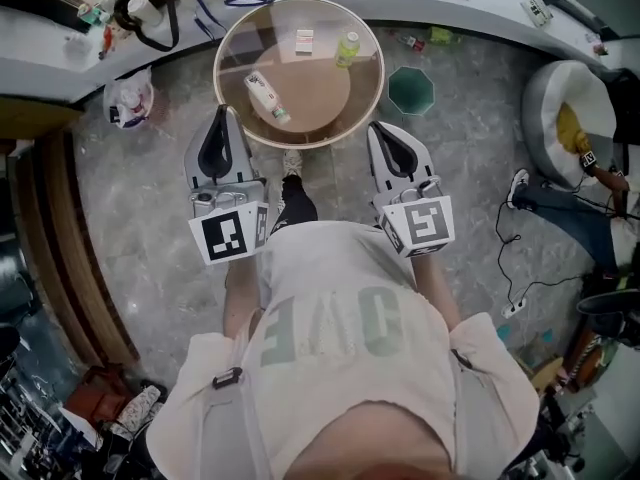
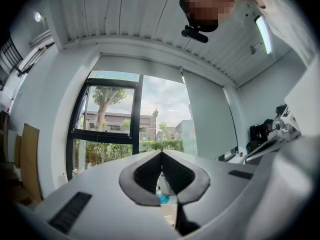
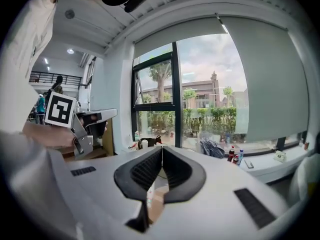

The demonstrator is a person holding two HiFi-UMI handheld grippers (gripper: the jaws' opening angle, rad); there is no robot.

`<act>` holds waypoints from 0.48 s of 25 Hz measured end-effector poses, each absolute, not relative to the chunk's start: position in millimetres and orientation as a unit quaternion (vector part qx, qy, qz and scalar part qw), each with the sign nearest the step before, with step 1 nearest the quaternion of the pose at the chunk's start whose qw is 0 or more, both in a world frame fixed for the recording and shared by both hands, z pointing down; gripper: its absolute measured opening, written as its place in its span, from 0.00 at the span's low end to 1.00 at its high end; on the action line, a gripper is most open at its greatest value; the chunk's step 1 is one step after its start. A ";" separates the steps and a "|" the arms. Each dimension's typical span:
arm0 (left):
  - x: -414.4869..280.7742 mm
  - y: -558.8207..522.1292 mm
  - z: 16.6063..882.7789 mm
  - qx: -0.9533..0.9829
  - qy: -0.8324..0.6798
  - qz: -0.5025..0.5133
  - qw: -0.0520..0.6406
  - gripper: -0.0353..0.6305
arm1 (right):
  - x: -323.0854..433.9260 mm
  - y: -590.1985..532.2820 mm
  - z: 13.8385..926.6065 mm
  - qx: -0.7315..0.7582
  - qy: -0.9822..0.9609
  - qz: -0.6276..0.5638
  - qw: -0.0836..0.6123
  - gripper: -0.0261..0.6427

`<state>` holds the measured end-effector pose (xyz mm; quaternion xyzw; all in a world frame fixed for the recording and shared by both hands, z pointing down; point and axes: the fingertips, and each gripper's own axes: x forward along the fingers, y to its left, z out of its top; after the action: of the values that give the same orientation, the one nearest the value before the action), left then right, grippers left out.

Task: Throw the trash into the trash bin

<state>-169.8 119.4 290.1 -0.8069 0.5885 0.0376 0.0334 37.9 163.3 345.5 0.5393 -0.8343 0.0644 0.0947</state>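
On the round glass table [image 1: 368,88] a white bottle [image 1: 267,96] lies on its side. A small white box [image 1: 304,40] and an upright yellow-green bottle [image 1: 347,49] stand farther back. A green octagonal trash bin [image 1: 410,90] sits on the floor just right of the table. My left gripper [image 1: 222,118] hovers at the table's near left rim, shut and holding nothing. My right gripper [image 1: 379,128] is at the near right rim, also shut and holding nothing. In each gripper view the jaw tips meet, left [image 2: 161,153] and right [image 3: 161,148].
A white plastic bag [image 1: 130,100] lies on the floor left of the table. A long white counter [image 1: 60,53] with clutter runs behind. A grey beanbag [image 1: 560,108] and a cable [image 1: 510,258] are at the right. A wooden ledge [image 1: 50,238] runs along the left.
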 end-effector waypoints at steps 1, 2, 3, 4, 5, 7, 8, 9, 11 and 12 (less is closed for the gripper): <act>-174.4 104.6 288.9 -0.809 0.585 0.040 0.032 0.07 | 32.5 149.1 344.1 0.542 -0.832 0.066 0.094 0.06; -179.1 90.4 288.0 -0.811 0.582 0.042 0.030 0.07 | 26.6 135.1 342.4 0.545 -0.830 0.066 0.094 0.06; -184.1 77.4 287.6 -0.813 0.579 0.044 0.029 0.07 | 20.2 121.7 340.7 0.548 -0.829 0.065 0.094 0.06; -189.5 65.5 287.6 -0.815 0.577 0.045 0.028 0.07 | 13.3 108.9 339.1 0.550 -0.827 0.064 0.096 0.06; -195.4 54.6 287.9 -0.816 0.576 0.045 0.027 0.07 | 5.9 96.7 337.7 0.551 -0.827 0.063 0.097 0.06; -208.0 33.3 289.2 -0.817 0.574 0.045 0.025 0.07 | -9.1 73.6 336.8 0.551 -0.826 0.063 0.100 0.06; -214.0 22.6 290.2 -0.818 0.573 0.045 0.025 0.07 | -16.2 62.5 337.0 0.552 -0.825 0.063 0.101 0.06; -219.3 12.2 291.3 -0.819 0.571 0.043 0.025 0.07 | -22.6 52.1 337.2 0.553 -0.824 0.064 0.103 0.06; -226.4 -8.0 294.5 -0.824 0.565 0.040 0.024 0.07 | -31.7 33.6 336.1 0.558 -0.821 0.062 0.104 0.06; -228.5 -18.1 296.8 -0.826 0.561 0.041 0.020 0.07 | -33.7 25.6 335.1 0.562 -0.818 0.061 0.102 0.06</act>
<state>-228.5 -18.1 296.8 -0.8263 0.5614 0.0406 0.0198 -33.7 25.6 335.1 0.5621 -0.8185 0.0606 0.1024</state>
